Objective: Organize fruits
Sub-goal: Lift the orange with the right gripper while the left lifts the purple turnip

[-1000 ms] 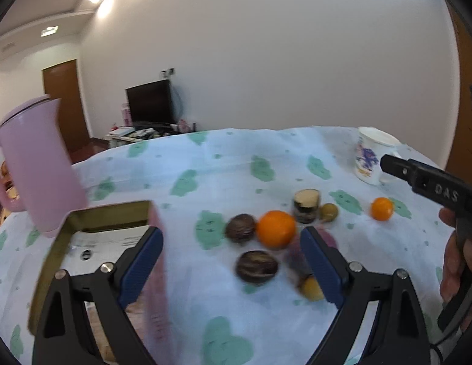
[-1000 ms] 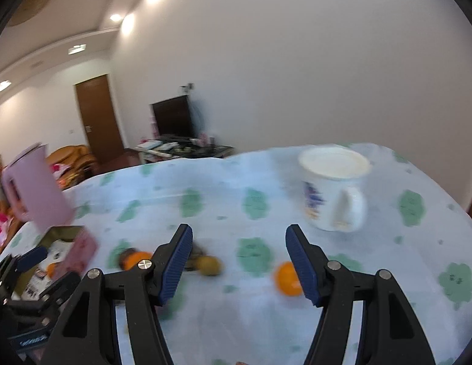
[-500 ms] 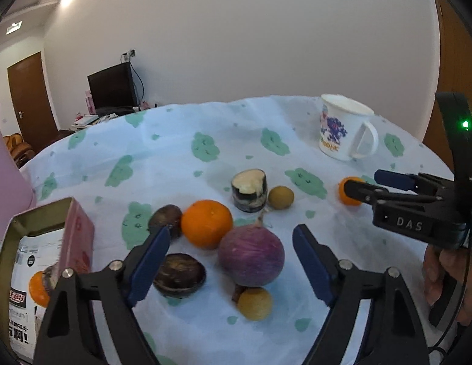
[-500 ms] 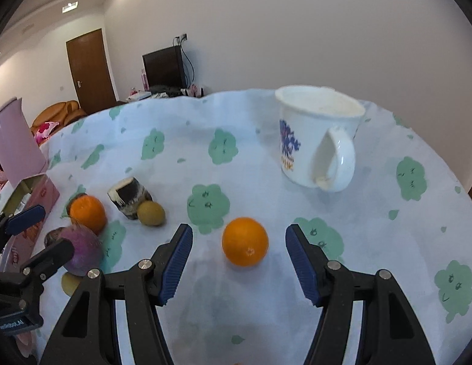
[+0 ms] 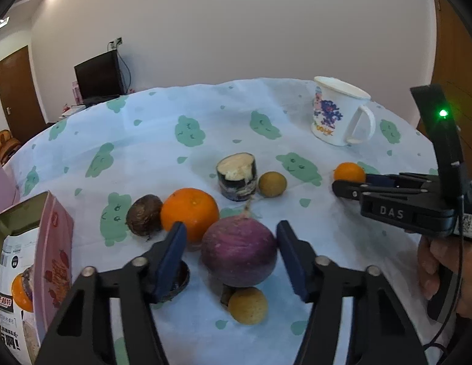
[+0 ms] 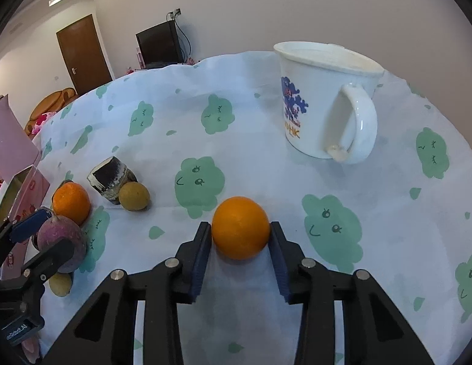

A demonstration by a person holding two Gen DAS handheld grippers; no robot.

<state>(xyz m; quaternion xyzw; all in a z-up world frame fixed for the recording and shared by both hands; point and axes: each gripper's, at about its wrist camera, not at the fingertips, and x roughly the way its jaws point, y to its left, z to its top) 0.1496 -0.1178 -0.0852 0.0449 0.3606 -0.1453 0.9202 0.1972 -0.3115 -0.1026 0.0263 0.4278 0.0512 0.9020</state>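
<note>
Beside white mug (image 6: pixel 321 103), right fingers (image 6: pixel 202 252) closing on small orange (image 6: pixel 240 228), left fingers (image 5: pixel 169 255) closing around purple turnip (image 5: pixel 239 251)

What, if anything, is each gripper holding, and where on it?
The right gripper is closing on the small orange, pads at its sides. The left gripper is closing around the purple root, not yet gripped.
</note>
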